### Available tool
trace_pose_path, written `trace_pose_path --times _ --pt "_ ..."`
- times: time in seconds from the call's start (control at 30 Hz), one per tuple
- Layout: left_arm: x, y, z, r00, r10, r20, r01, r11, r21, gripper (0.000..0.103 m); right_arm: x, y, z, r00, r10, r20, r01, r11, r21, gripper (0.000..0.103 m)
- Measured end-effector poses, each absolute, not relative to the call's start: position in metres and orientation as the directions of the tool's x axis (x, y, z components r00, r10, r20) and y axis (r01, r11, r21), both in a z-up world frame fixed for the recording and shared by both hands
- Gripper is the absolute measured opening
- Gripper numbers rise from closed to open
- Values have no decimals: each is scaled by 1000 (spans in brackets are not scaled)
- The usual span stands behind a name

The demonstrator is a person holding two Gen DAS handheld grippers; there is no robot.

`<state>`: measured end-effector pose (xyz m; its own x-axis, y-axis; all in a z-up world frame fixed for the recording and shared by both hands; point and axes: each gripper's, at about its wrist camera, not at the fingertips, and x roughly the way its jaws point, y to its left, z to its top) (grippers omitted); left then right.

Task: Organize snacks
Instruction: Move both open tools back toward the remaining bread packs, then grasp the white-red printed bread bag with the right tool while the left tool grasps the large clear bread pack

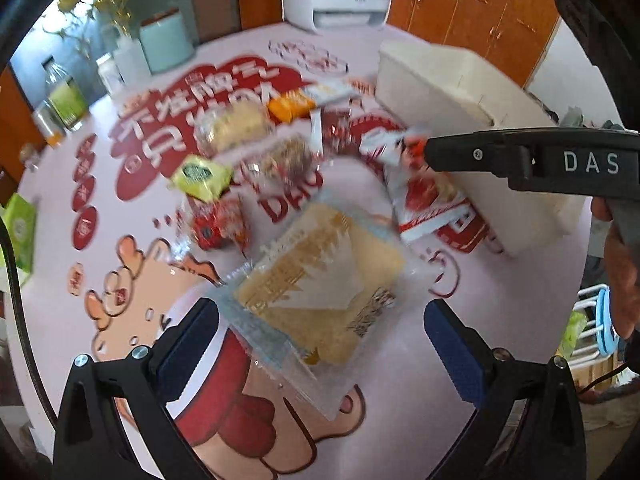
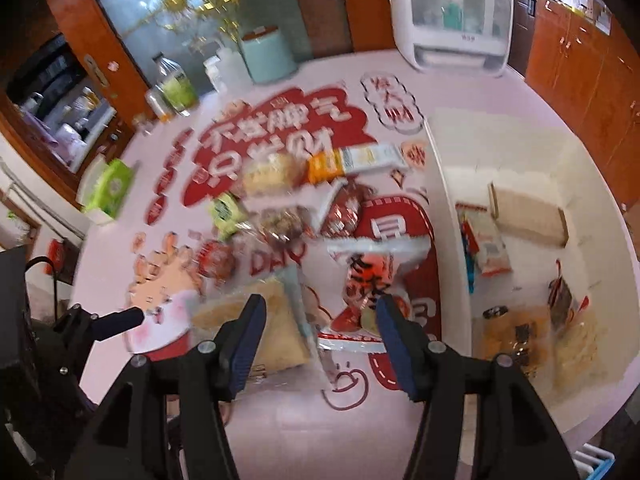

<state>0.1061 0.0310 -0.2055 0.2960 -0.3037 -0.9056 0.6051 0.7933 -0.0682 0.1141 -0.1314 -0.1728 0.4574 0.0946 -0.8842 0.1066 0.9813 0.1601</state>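
Note:
Several snack packs lie on a printed pink tablecloth (image 1: 100, 208). A clear pack of pale yellow crackers (image 1: 320, 280) lies between the fingers of my open left gripper (image 1: 320, 336); I cannot tell if they touch it. It also shows in the right wrist view (image 2: 260, 328). A red and white bag (image 1: 428, 200) lies beside a white bin (image 1: 460, 92). My open right gripper (image 2: 320, 324) hovers over that bag (image 2: 372, 276), and one of its fingers reaches in from the right in the left wrist view (image 1: 440, 152). The bin (image 2: 452, 216) holds several snacks.
A green pack (image 1: 204, 178), a red pack (image 1: 218, 224), clear bags of biscuits (image 1: 236, 124) and an orange pack (image 1: 290, 106) lie further back. A mint canister (image 2: 266, 54), bottles (image 2: 176, 84), a green tissue box (image 2: 112, 188) and a white appliance (image 2: 452, 16) stand at the far edge.

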Motion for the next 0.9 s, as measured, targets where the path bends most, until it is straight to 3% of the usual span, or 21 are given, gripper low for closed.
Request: trace_pose_path --times 0.43,0.9 --pt "127 20 -254 233 -262 -936 653 756 -49 102 140 -133 -233 350 -44 -936 241 970 45 58" --pt "136 18 -260 180 -264 -948 687 723 -71 103 168 -124 -258 281 -167 -945 231 968 -102 77"
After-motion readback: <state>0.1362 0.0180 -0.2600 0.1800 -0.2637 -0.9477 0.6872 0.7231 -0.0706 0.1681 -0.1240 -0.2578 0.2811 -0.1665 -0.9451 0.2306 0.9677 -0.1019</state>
